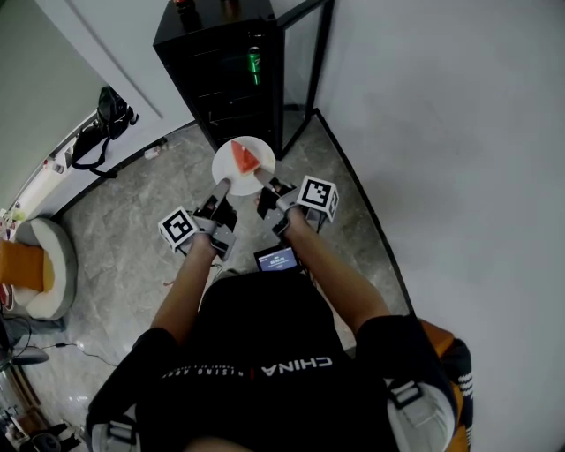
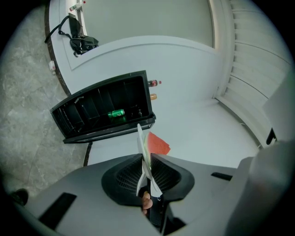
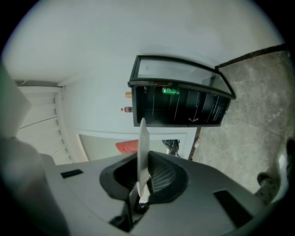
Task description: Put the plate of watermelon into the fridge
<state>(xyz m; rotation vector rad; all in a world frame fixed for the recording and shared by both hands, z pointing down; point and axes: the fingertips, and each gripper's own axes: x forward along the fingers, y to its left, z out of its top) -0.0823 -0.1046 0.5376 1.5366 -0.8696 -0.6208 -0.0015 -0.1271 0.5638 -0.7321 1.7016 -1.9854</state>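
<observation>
A white plate (image 1: 227, 164) bearing a red watermelon wedge (image 1: 244, 159) is held in the air between both grippers, in front of a black fridge (image 1: 225, 62). My left gripper (image 1: 221, 187) is shut on the plate's near left rim, and my right gripper (image 1: 265, 181) is shut on its near right rim. In the left gripper view the plate (image 2: 144, 152) shows edge-on between the jaws of the left gripper (image 2: 147, 182), with the watermelon (image 2: 158, 144) beside it. The right gripper view has the plate (image 3: 143, 152) edge-on in the right gripper (image 3: 140, 184). The fridge (image 3: 179, 106) stands open ahead with a green can (image 3: 169, 91) inside.
The fridge's glass door (image 1: 305, 53) is swung open on the right, near the white wall. Bottles (image 1: 185, 7) stand on top of the fridge. A black bag (image 1: 106, 124) lies on a ledge at left, and a round seat (image 1: 40, 265) stands on the stone floor.
</observation>
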